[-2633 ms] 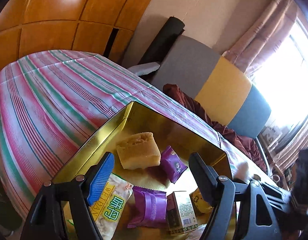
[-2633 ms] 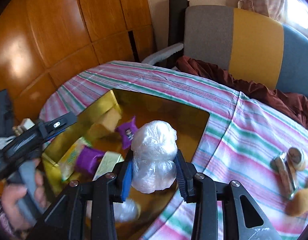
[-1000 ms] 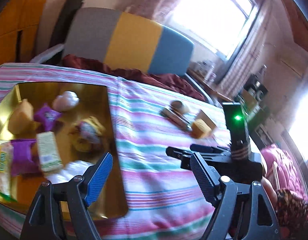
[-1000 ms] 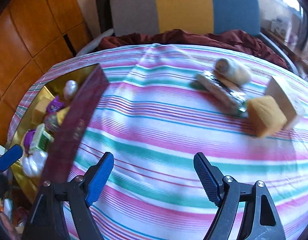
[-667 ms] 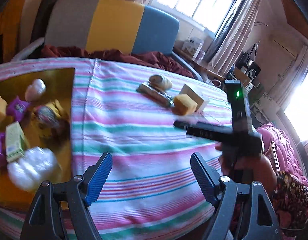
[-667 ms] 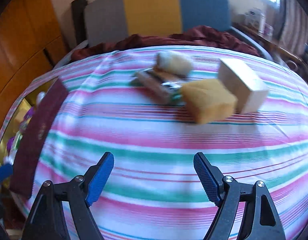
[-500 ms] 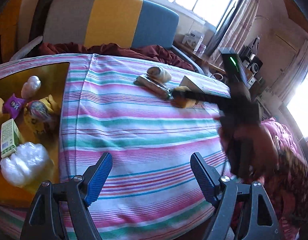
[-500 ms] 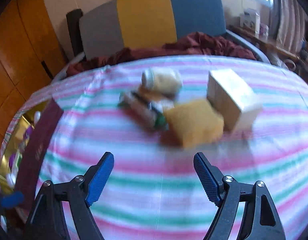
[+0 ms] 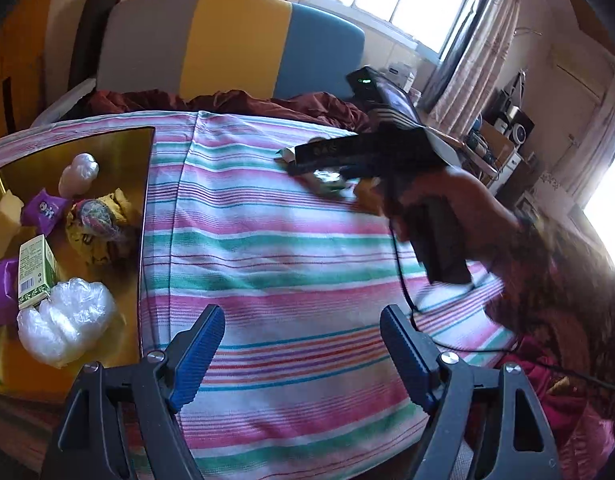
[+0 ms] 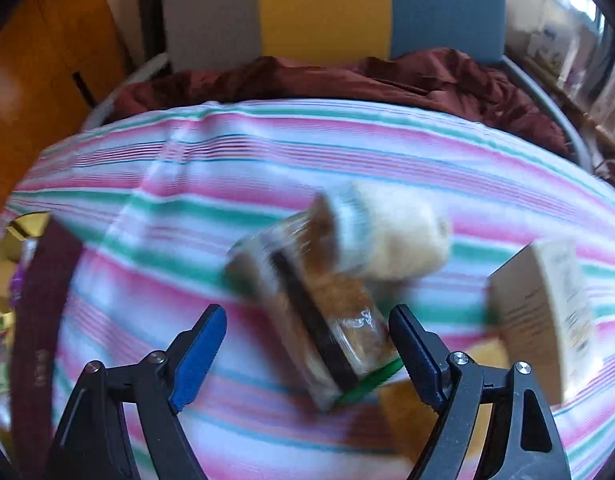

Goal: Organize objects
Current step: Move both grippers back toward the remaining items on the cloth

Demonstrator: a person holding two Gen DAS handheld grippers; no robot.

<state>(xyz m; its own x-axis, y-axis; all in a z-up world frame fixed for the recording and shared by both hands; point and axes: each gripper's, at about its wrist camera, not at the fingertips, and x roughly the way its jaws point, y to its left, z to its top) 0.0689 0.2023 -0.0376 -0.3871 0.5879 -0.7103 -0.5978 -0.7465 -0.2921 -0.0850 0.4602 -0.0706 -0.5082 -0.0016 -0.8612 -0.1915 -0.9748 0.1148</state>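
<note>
Jaws of the right gripper (image 10: 307,350) are apart and opening, with a clear-wrapped snack (image 10: 315,312) lying between them, not yet pressed. Step in hand is judged to be the reach for this snack, 1 of 4 loose items on the striped cloth (image 10: 155,264). Next, a descent and a closing across the wrapper are called for. Left gripper (image 9: 303,352) jaws stand apart, nothing between them. Beyond, the gold tin (image 9: 107,148) is seen filled. No writing can be read; blur prevents it.
</note>
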